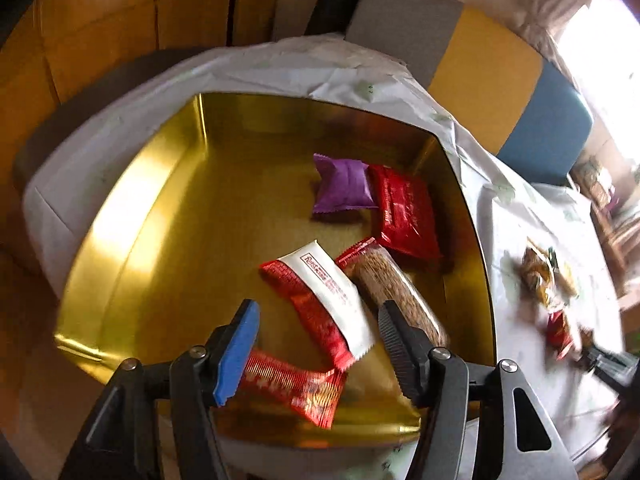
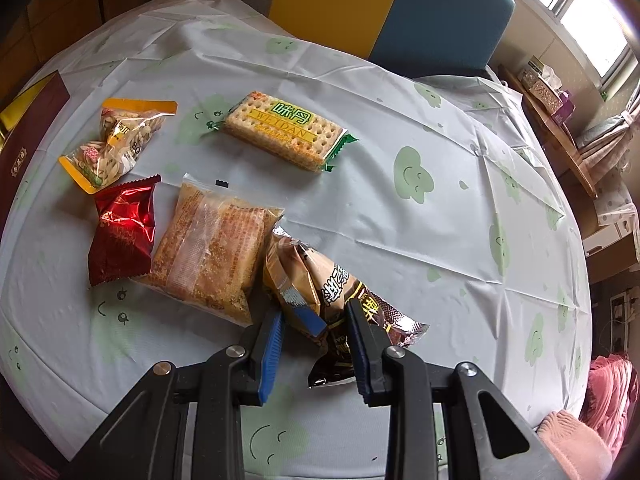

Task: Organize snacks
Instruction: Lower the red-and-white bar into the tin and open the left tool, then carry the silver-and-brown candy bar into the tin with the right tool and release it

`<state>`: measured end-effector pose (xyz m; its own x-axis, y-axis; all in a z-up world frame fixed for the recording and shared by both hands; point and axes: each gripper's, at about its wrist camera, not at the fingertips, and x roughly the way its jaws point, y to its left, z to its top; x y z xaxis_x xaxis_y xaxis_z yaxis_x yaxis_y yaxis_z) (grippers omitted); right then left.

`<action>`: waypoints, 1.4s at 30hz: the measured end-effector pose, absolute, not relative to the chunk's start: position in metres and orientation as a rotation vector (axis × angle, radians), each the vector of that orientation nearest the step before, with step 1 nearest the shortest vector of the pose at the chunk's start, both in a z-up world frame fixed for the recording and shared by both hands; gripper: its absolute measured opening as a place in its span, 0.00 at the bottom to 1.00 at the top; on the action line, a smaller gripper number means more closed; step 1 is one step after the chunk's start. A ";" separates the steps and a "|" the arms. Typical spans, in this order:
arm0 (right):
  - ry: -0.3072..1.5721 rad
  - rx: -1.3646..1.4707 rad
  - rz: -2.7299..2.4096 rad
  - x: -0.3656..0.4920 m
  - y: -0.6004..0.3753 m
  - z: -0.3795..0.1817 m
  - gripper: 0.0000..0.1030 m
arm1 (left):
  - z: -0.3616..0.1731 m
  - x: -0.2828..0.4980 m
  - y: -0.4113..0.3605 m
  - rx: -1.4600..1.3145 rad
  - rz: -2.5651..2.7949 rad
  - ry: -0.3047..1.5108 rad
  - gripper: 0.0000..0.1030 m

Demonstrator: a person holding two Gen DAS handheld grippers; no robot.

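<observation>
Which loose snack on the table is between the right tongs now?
The brown packet: it lies between the open right tongs, unlike the cracker pack farthest away.

Bare gold tin [image 1: 160,240] floor left of purple packet [image 1: 344,188].

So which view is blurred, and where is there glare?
Left wrist view: motion blur on the snacks at right on the table, and strong glare on the gold tin wall. Right wrist view: sharp overall, only the window is overexposed.

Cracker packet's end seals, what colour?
Green, on the cracker packet with a yellow-green label; clearest in the right wrist view.
</observation>
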<state>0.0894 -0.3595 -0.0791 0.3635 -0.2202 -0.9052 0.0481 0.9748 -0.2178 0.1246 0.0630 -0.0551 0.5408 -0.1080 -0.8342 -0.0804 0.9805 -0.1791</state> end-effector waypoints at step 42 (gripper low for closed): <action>0.919 -0.045 0.411 0.127 -0.162 0.020 0.29 | -0.034 0.069 0.095 -0.147 0.069 0.843 0.61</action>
<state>0.1267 -0.1615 0.0196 0.5348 0.3262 -0.7795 -0.3640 0.9214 0.1359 0.0690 0.0952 -0.0340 0.6639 0.0027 -0.7479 -0.1193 0.9876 -0.1022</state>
